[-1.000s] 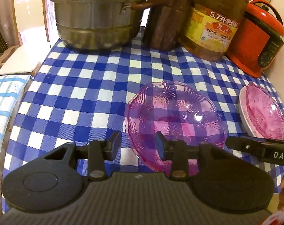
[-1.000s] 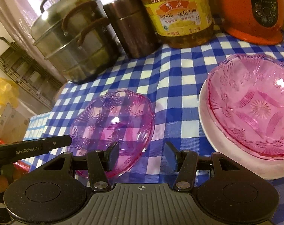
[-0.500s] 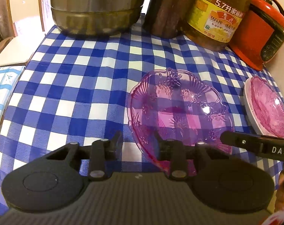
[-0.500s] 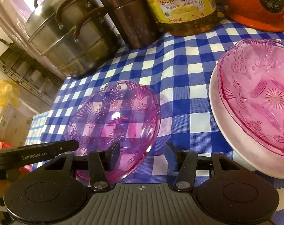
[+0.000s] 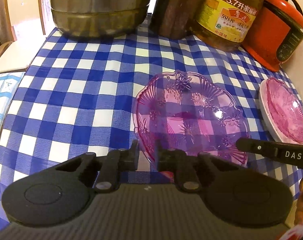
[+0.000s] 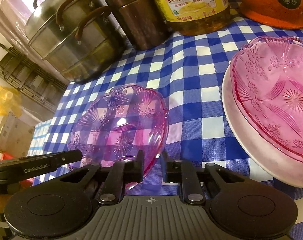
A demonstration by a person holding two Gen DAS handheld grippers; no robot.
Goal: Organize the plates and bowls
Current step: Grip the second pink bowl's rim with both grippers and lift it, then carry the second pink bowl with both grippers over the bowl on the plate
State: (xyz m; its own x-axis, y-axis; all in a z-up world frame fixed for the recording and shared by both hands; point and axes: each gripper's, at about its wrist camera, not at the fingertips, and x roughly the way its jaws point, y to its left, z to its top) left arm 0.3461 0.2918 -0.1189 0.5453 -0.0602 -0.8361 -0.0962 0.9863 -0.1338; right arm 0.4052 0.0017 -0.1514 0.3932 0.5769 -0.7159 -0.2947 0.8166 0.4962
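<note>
The counter (image 5: 75,92), under a blue checked cloth, carries a steel pot (image 5: 97,8), an oil bottle (image 5: 229,14) and a red cooker (image 5: 279,34) along its back. At the right sits a white plate (image 6: 251,150) holding a pink bowl (image 6: 281,100). The loose pink bowl (image 5: 191,116) rests mid-counter. The left hand-held gripper (image 5: 146,157) is closing on its near rim, which sits between the pads; the right hand-held gripper (image 6: 152,166) is closing on the rim's opposite side. A good lift likely keeps both grips level and equal, then nests it in the plated bowl.
</note>
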